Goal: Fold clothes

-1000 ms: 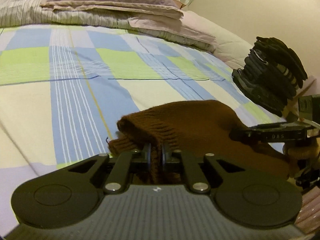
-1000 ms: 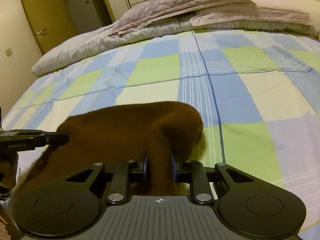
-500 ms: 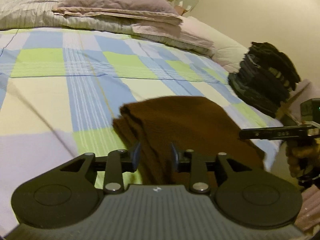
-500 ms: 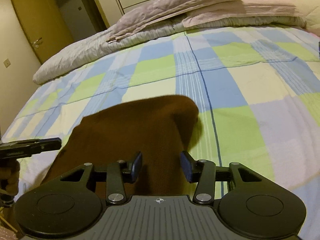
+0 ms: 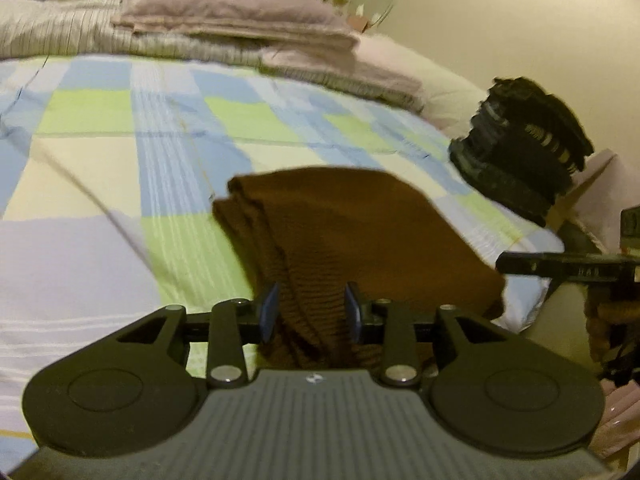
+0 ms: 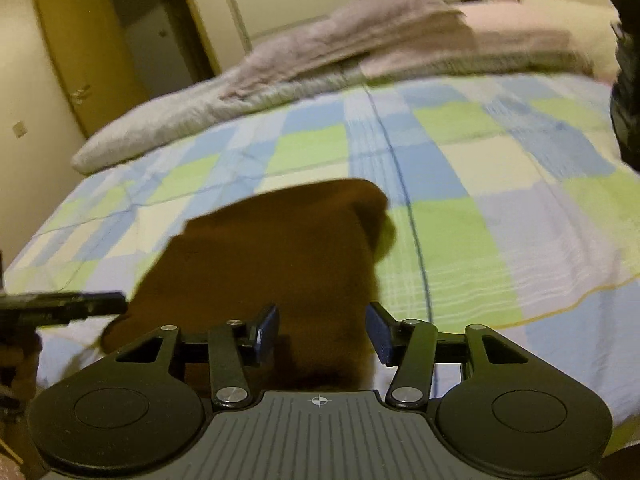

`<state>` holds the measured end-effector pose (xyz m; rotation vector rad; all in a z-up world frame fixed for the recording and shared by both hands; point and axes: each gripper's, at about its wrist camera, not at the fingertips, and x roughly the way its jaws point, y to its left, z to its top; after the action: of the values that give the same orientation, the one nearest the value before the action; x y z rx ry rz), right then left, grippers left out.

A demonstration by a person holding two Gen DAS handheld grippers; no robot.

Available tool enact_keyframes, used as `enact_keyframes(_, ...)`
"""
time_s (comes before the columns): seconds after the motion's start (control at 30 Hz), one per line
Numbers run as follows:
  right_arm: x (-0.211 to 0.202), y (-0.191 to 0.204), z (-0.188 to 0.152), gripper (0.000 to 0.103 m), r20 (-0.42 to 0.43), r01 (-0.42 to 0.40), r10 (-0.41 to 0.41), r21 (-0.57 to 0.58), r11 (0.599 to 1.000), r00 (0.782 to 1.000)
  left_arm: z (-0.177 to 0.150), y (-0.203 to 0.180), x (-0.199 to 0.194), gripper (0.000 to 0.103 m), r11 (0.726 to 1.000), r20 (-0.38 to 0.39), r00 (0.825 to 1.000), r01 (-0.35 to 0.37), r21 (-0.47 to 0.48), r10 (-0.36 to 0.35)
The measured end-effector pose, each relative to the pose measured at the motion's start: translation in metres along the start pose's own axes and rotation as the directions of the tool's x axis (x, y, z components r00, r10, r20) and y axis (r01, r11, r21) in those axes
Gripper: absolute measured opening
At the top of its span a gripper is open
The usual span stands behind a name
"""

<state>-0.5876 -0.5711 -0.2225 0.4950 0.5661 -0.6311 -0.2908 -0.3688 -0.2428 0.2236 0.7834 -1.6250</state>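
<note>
A folded brown knit garment (image 5: 360,228) lies flat on the checked bedspread (image 5: 120,160) near the bed's front edge; it also shows in the right wrist view (image 6: 272,256). My left gripper (image 5: 312,312) is open, its fingers either side of the garment's near left edge without pinching it. My right gripper (image 6: 322,332) is open over the garment's near right edge. The right gripper shows from the side in the left wrist view (image 5: 560,268), and the left gripper in the right wrist view (image 6: 60,306).
A stack of dark folded clothes (image 5: 520,148) stands at the bed's right side. Pillows and a folded quilt (image 5: 232,28) lie at the head of the bed. A door (image 6: 88,56) is at the far left.
Both grippers have opened and let go of the brown garment, which now lies flat. Both have drawn back a little toward the bed's edge.
</note>
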Motion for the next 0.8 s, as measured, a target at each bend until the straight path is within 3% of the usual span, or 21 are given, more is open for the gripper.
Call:
enact_keyframes(0.1,-0.01,0.007,-0.007,0.052,0.024,-0.008,0.008,-0.029,1.0,1.0,-0.006,-0.011,0.002,0.029,0.999,-0.007,1.0,0.022,0.037,-0.022)
enact_keyframes(0.2,0.006,0.012,-0.02,0.052,-0.027,0.026,-0.028,-0.075,0.997,0.999,-0.019,-0.017,0.022,0.029,0.997,-0.084,0.996,-0.005,0.075,0.012)
enact_keyframes(0.33,0.003,0.009,-0.018,0.052,-0.019,0.031,-0.032,-0.052,0.998,0.999,-0.021,-0.015,0.018,0.029,0.998,-0.06,0.998,-0.005,0.057,0.009)
enact_keyframes(0.47,-0.01,0.005,-0.015,0.052,0.01,0.043,-0.042,-0.032,0.999,0.999,-0.02,-0.022,0.004,0.029,0.989,-0.026,0.999,-0.017,0.145,0.021)
enact_keyframes(0.63,-0.003,0.001,-0.033,0.052,-0.066,0.085,-0.089,-0.068,0.994,0.994,-0.031,-0.045,-0.009,0.031,0.944,0.006,1.0,-0.008,0.329,0.006)
enact_keyframes(0.8,0.013,-0.007,-0.041,0.057,-0.061,0.066,-0.064,0.033,0.997,0.996,-0.037,-0.078,0.006,0.04,0.882,0.011,1.0,0.002,0.472,-0.008)
